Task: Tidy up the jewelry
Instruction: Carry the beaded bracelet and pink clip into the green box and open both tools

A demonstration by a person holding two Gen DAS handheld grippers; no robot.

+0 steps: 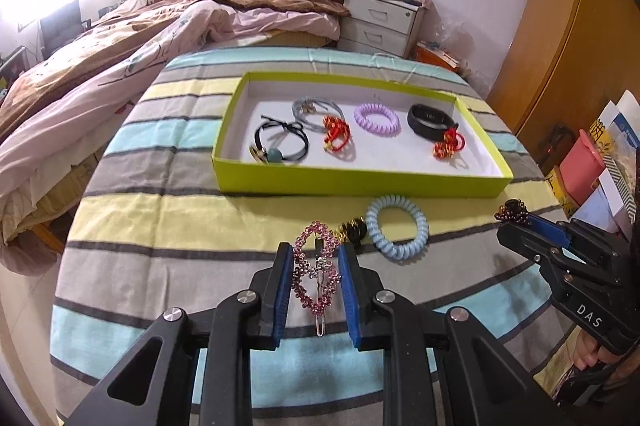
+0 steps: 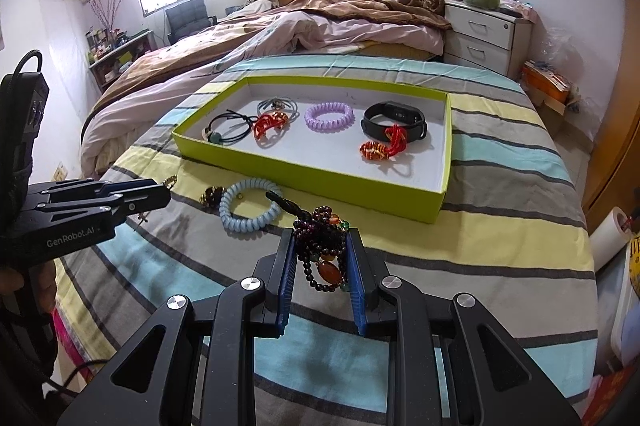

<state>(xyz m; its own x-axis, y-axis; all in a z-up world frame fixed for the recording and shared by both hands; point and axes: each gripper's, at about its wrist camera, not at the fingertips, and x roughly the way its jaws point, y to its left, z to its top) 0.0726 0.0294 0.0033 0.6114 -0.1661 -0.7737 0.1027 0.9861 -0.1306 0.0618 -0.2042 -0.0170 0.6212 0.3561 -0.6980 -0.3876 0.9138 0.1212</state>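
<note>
My left gripper is shut on a pink rhinestone hair clip, held above the striped cloth. My right gripper is shut on a dark beaded bracelet with an orange stone; it also shows at the right of the left wrist view. A lime-green box lies ahead, holding a black hair tie, a grey hair tie, a red ornament, a purple coil tie, a black wristband and another red ornament. A light-blue coil tie and a small gold-and-black piece lie on the cloth before the box.
The round table wears a striped cloth. A bed with pink and brown covers stands at the left, a white nightstand behind. Boxes and papers crowd the right side.
</note>
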